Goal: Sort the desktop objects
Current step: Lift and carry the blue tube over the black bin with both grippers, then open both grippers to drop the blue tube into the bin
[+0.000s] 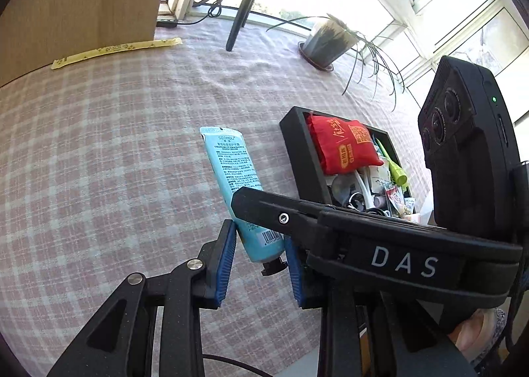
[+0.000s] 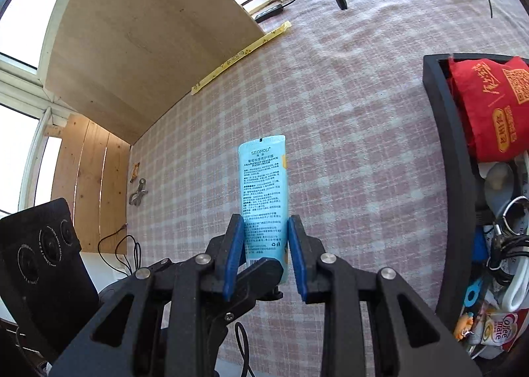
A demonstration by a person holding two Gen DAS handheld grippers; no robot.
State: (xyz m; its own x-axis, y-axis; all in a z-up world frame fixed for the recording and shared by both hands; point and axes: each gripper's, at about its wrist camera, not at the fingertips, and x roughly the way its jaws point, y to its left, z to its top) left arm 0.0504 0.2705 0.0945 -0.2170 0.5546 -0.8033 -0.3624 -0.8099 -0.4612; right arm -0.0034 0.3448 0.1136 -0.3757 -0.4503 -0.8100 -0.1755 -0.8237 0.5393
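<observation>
Tube (image 1: 231, 172) first, from the left wrist: pale blue hand cream, lifted off the checked tablecloth (image 1: 115, 145), with its crimped end pointing away from us and its black cap nearest the camera. The left gripper (image 1: 258, 231) had its blue pads on either side of the cap end. The pads lay very close to the tube, but we could not tell whether they pressed on it. A black finger of the right gripper (image 1: 246, 208) crossed over the tube just ahead of those pads. Ahead and to the right of the left gripper sat a black tray (image 1: 299, 152) with a red pouch (image 1: 344, 145) on top of small clutter. Farther ahead stood a potted plant (image 1: 325, 40), and far off to the left a yellow strip (image 1: 115, 48) lay along a wooden panel (image 1: 82, 7).

From the right wrist, the right gripper was clamped on the tube's lower body, both pads flat against its sides, and the tube stood straight out ahead of the fingers. The tray lay to this gripper's right, well apart from the tube. Small metal tools (image 2: 139, 193) lay on the cloth far to its left.
</observation>
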